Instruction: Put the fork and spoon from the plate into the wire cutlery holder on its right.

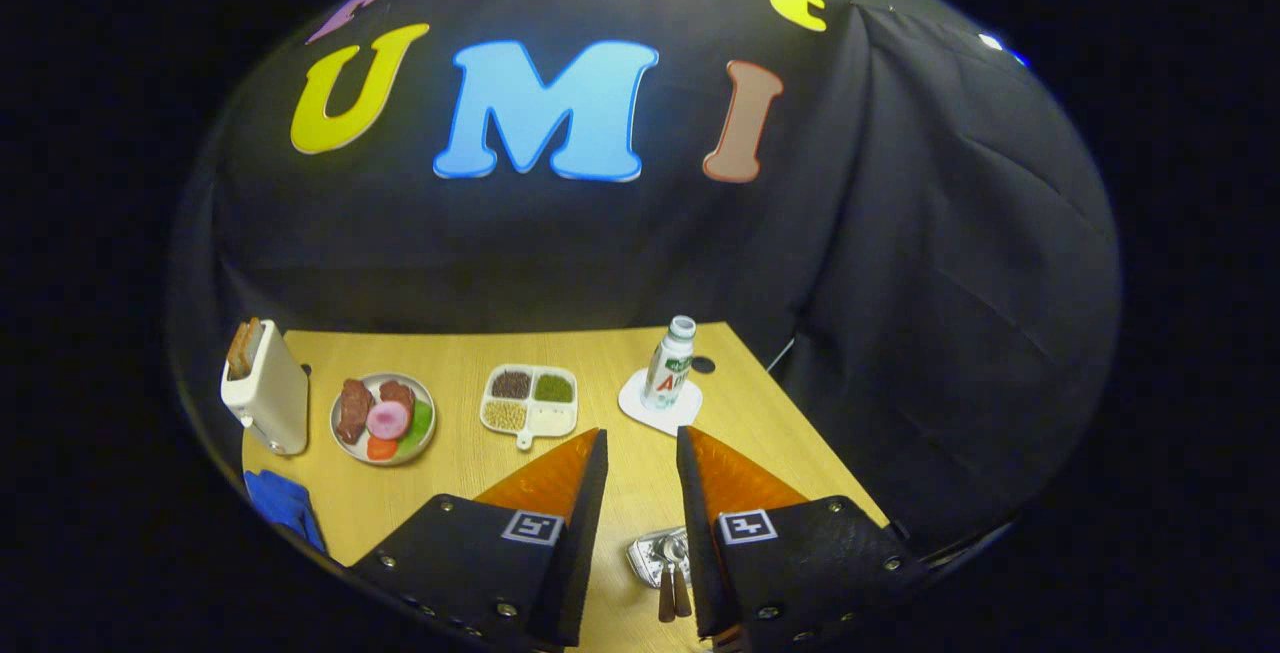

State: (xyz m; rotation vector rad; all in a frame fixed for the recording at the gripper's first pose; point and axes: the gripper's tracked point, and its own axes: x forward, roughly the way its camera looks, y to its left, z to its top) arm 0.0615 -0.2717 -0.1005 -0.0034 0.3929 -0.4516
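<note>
Table [470,508] holds all, largest first.
Toaster [266,401] at 10 o'clock from fingers, bread up in slot.
Food plate [384,418] beside it; sectioned dish [530,400] at 12; bottle [668,365] on coaster at 1.
Gripper [642,453] empty, fingers parted narrowly, held high to survey.
Fork and spoon [672,573] low between fingers, on shiny tray or plate, probably; hard to tell.

Single fisheye camera riding on the tool [642,453], raised above the near edge of the desk [600,403], facing forward and tilted slightly down along the two fingers. Desk seen from its near side to its far edge at middle range; the booth's cloth wall [900,233] rises beyond.
</note>
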